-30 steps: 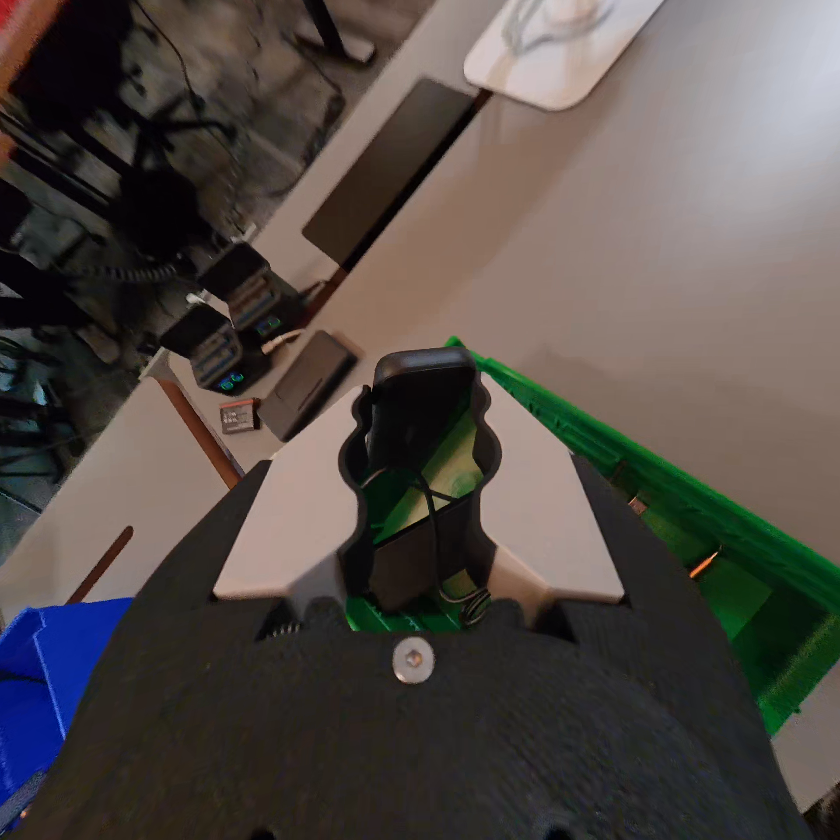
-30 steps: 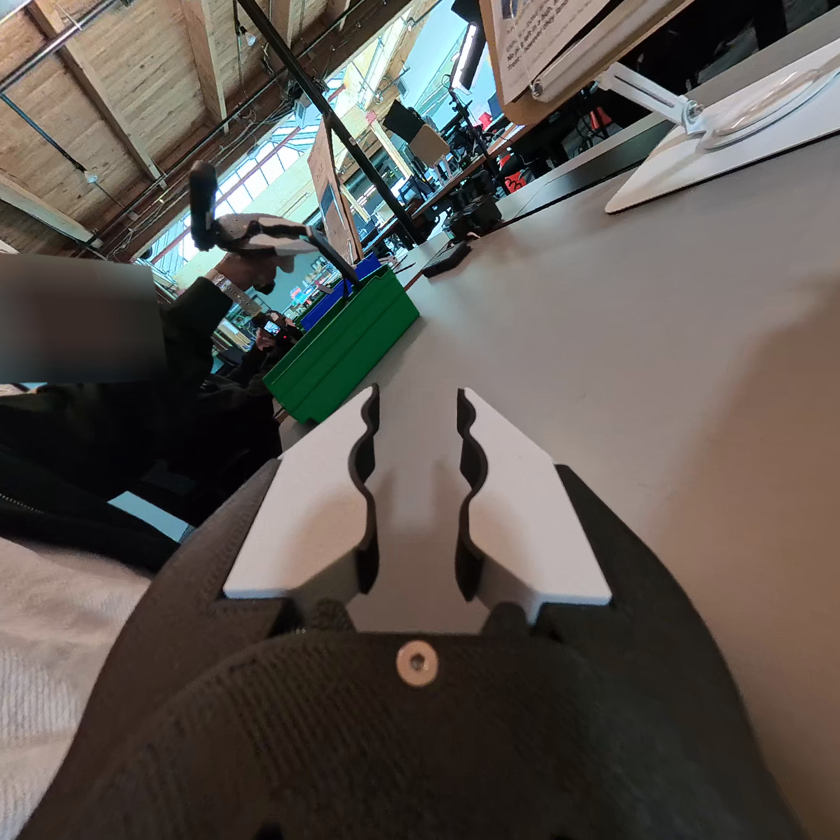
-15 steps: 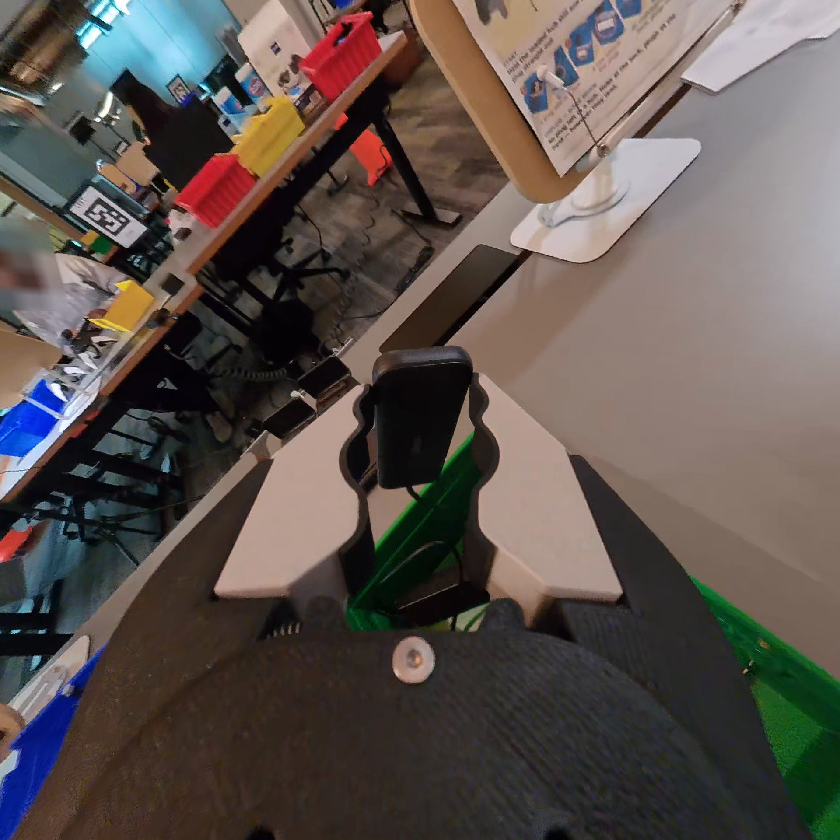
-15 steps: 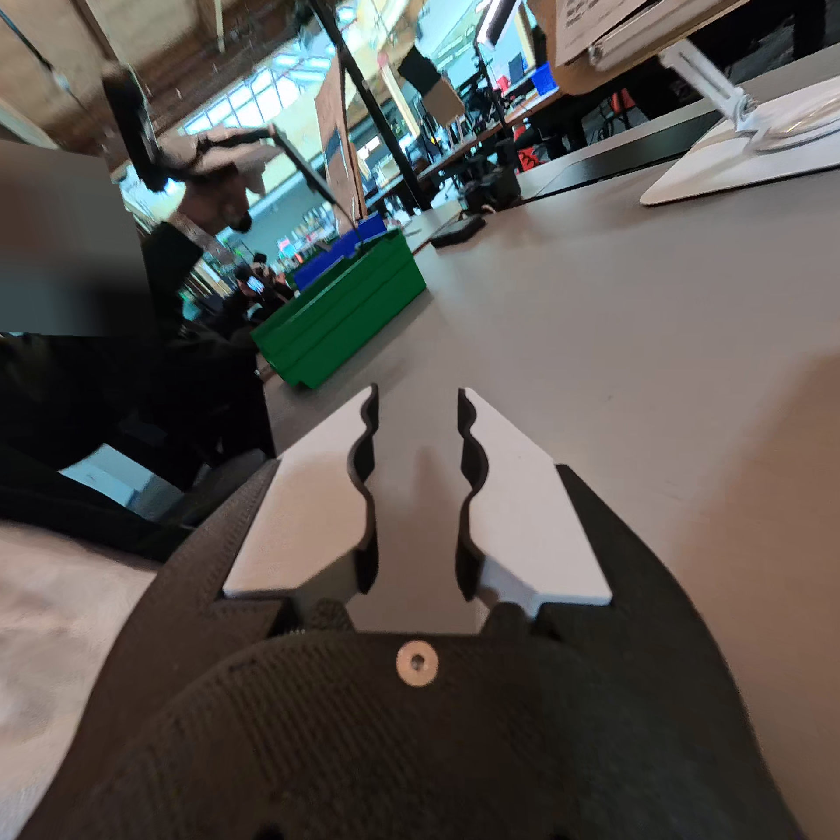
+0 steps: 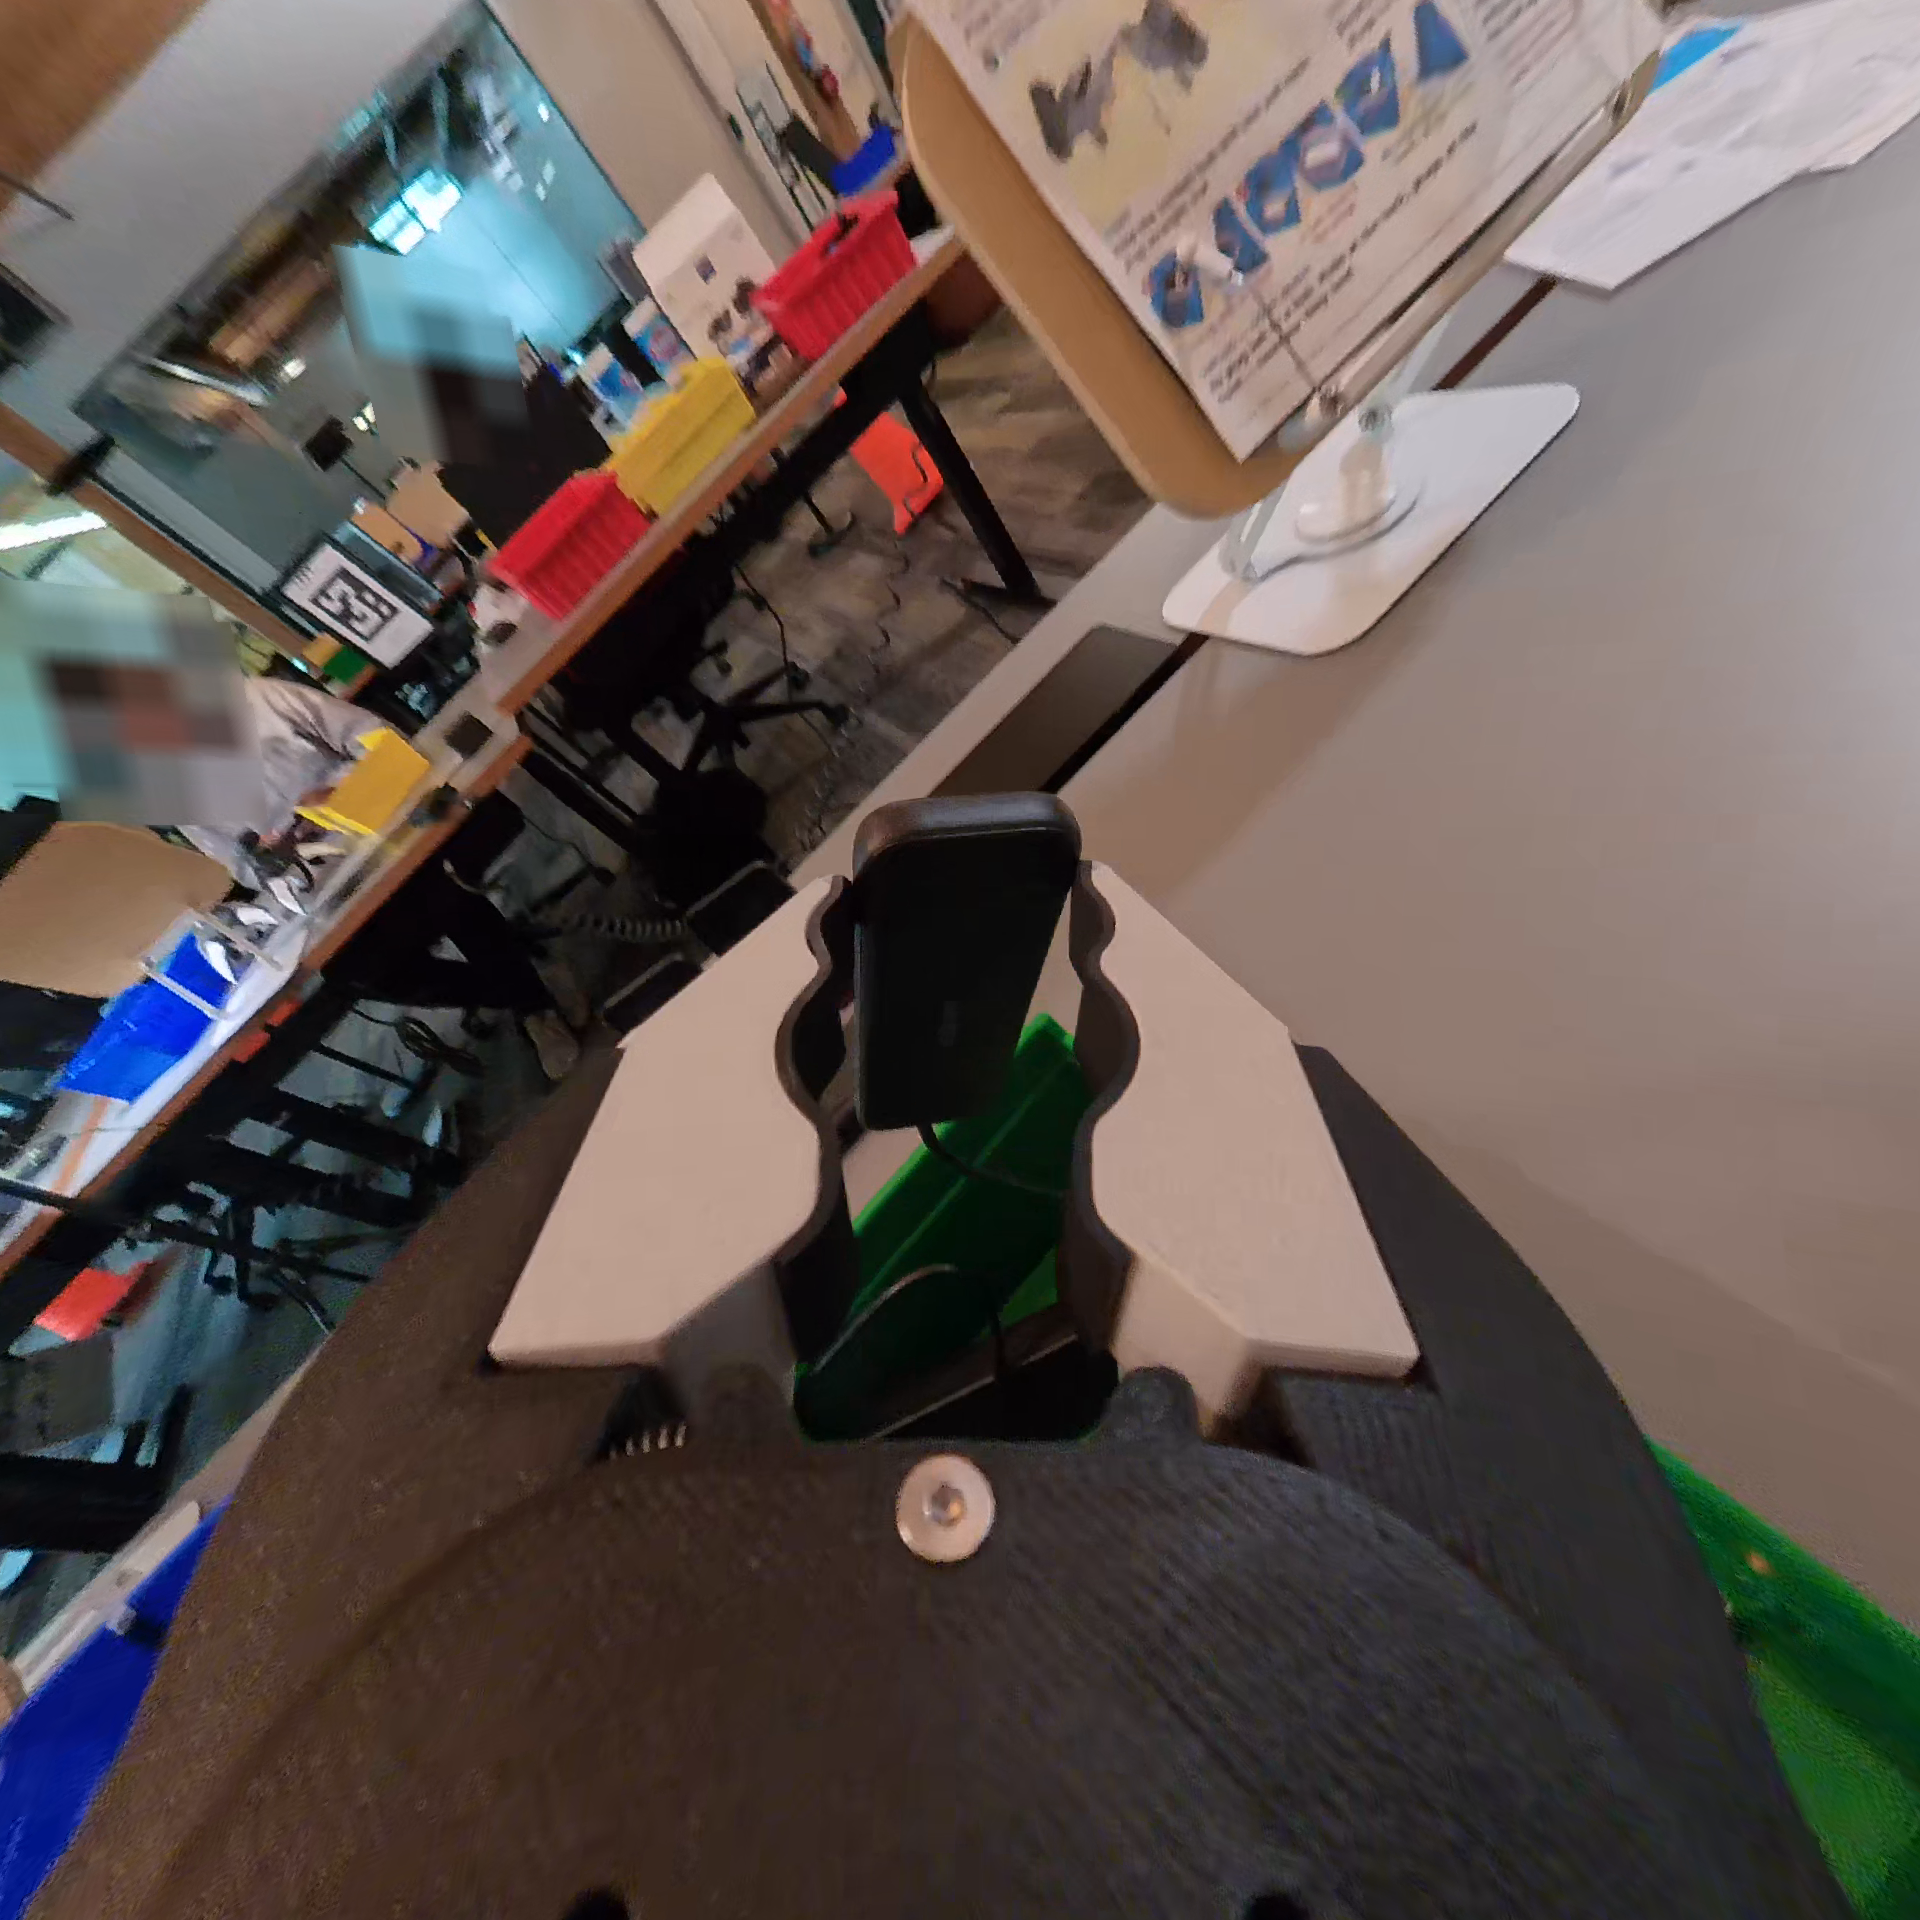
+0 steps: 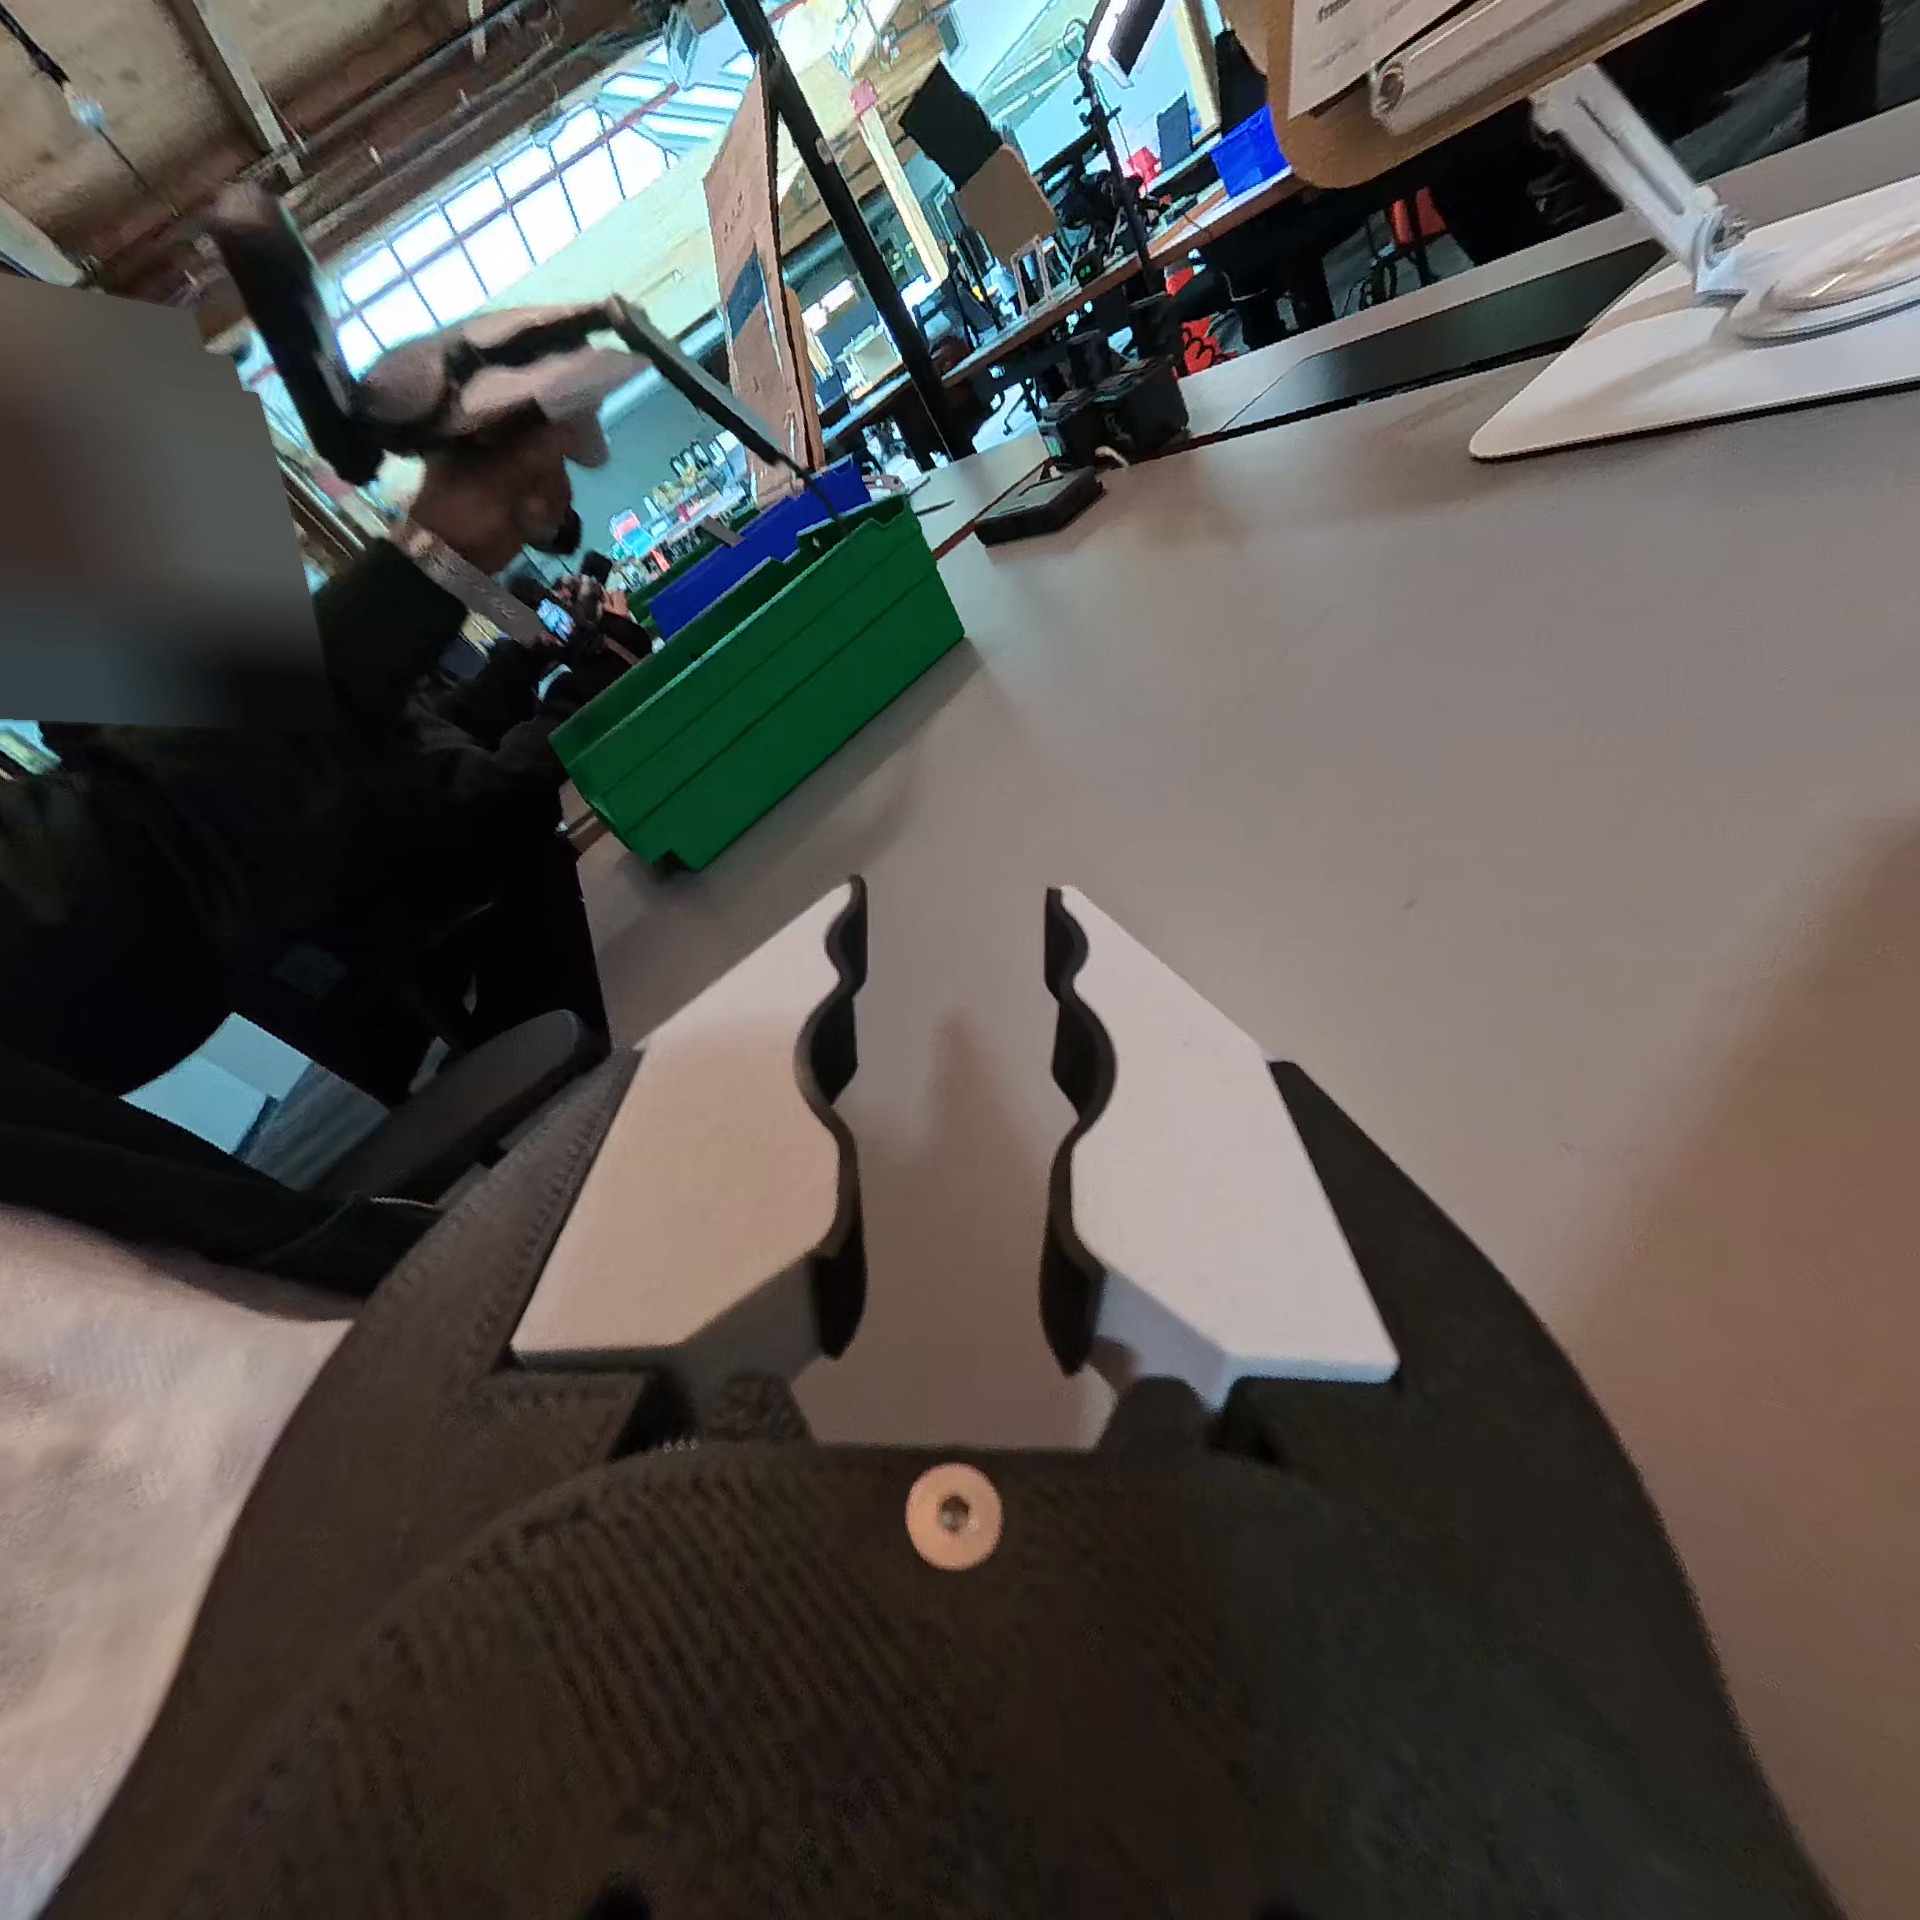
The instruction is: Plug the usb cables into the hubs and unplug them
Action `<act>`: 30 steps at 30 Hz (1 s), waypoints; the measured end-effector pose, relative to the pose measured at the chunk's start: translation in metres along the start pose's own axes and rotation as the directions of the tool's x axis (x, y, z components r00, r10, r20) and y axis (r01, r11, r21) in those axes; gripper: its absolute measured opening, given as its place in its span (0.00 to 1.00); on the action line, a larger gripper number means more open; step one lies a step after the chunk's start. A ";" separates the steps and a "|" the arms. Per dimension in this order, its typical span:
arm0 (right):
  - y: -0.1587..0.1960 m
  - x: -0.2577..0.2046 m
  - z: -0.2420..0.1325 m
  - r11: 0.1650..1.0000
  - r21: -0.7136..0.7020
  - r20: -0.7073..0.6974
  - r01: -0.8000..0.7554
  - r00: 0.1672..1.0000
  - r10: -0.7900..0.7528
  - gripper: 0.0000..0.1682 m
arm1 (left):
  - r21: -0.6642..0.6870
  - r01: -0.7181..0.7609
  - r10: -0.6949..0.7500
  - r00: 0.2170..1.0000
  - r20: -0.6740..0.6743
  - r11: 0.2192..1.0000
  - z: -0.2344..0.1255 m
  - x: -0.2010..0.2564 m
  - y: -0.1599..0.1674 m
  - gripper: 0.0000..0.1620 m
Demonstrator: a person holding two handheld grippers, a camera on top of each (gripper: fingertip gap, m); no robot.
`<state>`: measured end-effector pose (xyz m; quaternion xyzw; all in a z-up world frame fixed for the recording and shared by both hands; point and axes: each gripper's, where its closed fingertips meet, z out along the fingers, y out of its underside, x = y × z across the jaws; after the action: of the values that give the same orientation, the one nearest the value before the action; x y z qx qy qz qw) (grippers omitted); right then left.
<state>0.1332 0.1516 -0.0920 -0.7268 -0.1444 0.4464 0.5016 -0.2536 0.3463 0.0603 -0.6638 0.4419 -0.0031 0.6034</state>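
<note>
My left gripper (image 5: 961, 904) is shut on a black USB hub (image 5: 956, 966) and holds it up in the air. The hub's thin black cable (image 5: 977, 1169) hangs down into the green bin (image 5: 1818, 1662) below. In the right wrist view the hub (image 6: 696, 390) shows raised high above the green bin (image 6: 769, 707), with its cable running down into the bin. My right gripper (image 6: 951, 904) is open and empty, low over the grey table (image 6: 1351, 779), to the right of the green bin.
A blue bin (image 6: 769, 540) stands behind the green one. A white stand base (image 6: 1714, 343) carrying a board sits at the table's far right. A flat black device (image 6: 1039, 504) lies near the far edge. A person's dark sleeve (image 6: 260, 831) is at the left.
My left gripper has lifted the hub up out of the green bin and tilted upward, so the room comes into view. The cable trails down. My right gripper has barely moved.
</note>
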 end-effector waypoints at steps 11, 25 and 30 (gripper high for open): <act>-0.058 -0.086 0.158 0.932 0.080 0.218 0.355 0.906 -0.363 0.25 | 0.114 -0.111 0.103 0.992 0.077 0.987 -0.016 0.022 -0.082 0.26; -0.161 -0.217 0.300 0.733 0.484 0.144 0.478 0.783 -0.605 0.32 | 0.205 -0.228 0.206 0.971 0.124 0.952 -0.050 0.086 -0.167 0.25; -0.150 -0.211 0.271 0.734 0.418 0.203 0.534 0.733 -0.649 0.08 | 0.233 -0.117 0.105 0.992 0.063 0.966 -0.045 0.109 -0.171 0.25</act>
<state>-0.1642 0.2438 0.1163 -0.4583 -0.3774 0.3947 0.7013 -0.1115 0.2259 0.1523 -0.5615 0.4595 -0.0051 0.6881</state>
